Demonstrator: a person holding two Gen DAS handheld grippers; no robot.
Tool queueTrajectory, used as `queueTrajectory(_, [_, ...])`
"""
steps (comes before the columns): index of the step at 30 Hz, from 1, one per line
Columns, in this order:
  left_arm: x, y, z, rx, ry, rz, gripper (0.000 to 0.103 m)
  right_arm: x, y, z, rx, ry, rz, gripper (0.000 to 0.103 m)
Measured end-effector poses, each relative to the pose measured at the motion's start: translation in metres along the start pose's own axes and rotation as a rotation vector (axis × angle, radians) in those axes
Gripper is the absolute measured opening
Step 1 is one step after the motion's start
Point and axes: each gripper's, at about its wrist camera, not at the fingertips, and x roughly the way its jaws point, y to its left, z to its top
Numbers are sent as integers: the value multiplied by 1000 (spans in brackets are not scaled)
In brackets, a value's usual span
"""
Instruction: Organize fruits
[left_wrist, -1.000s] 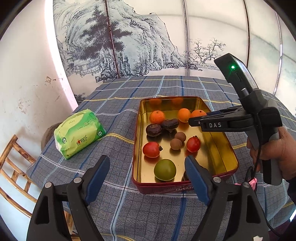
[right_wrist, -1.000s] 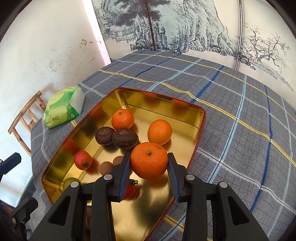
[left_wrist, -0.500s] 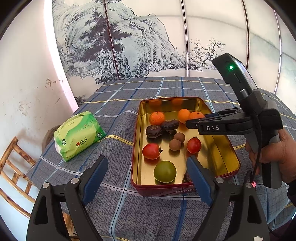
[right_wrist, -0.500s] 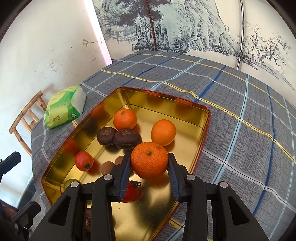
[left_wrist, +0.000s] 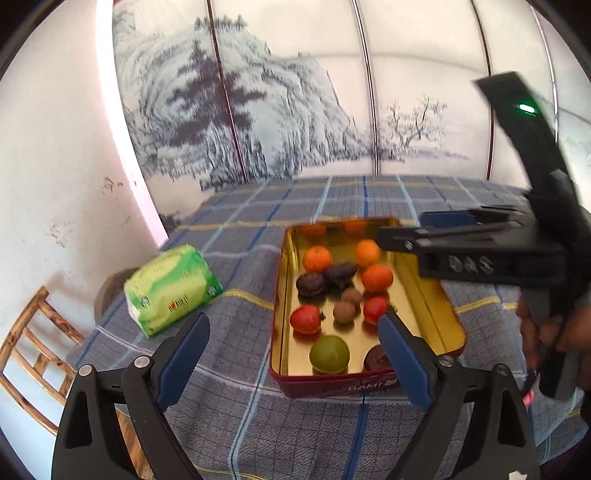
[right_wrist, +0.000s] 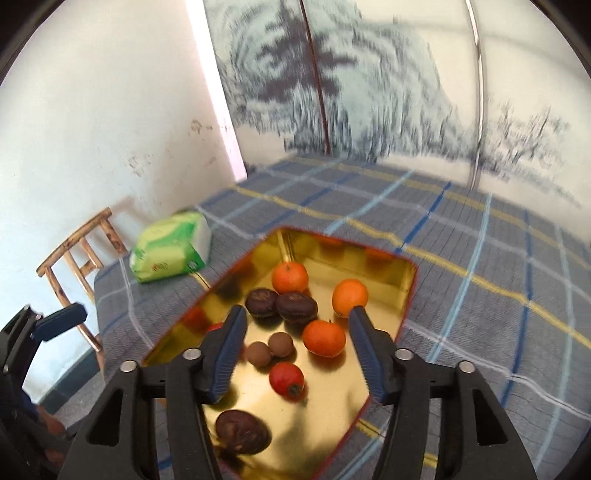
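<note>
Released tangerine (right_wrist: 324, 338), plaid tablecloth (right_wrist: 480, 266)

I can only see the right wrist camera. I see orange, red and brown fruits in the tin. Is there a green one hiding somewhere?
Observer: Yes. The left wrist view shows one round green fruit in the gold tin, close to its near wall and next to a dark fruit.
Child: I only see one tip of the other gripper. Is it holding something?
Observer: No. The left gripper hovers in front of the tin's near end. Its jaws are opening and there is nothing between them.
</note>
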Motion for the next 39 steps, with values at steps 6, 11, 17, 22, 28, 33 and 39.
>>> queueTrajectory(6, [-36, -2, 11, -14, -112, 21, 99, -75, 15, -14, -37, -189, -94, 87])
queueTrajectory(11, [-69, -7, 17, -4, -206, 72, 103, -129, 24, -31, -47, -312, -157, 96])
queueTrajectory(17, [-108, 3, 31, -64, -306, 109, 103, -184, 27, -39, -14, -433, -201, 101])
queueTrajectory(22, [-129, 13, 41, -137, -334, 84, 103, -213, 30, -42, -21, -487, -221, 103])
queueTrajectory(28, [-148, 6, 47, -118, -394, 66, 103, -228, 33, -49, -45, -490, -234, 103])
queueTrajectory(33, [-154, -4, 48, -64, -421, 79, 103, -226, 30, -50, -35, -479, -229, 103])
queueTrajectory(39, [-153, -4, 46, -65, -415, 55, 103, -222, 30, -52, -39, -457, -222, 103])
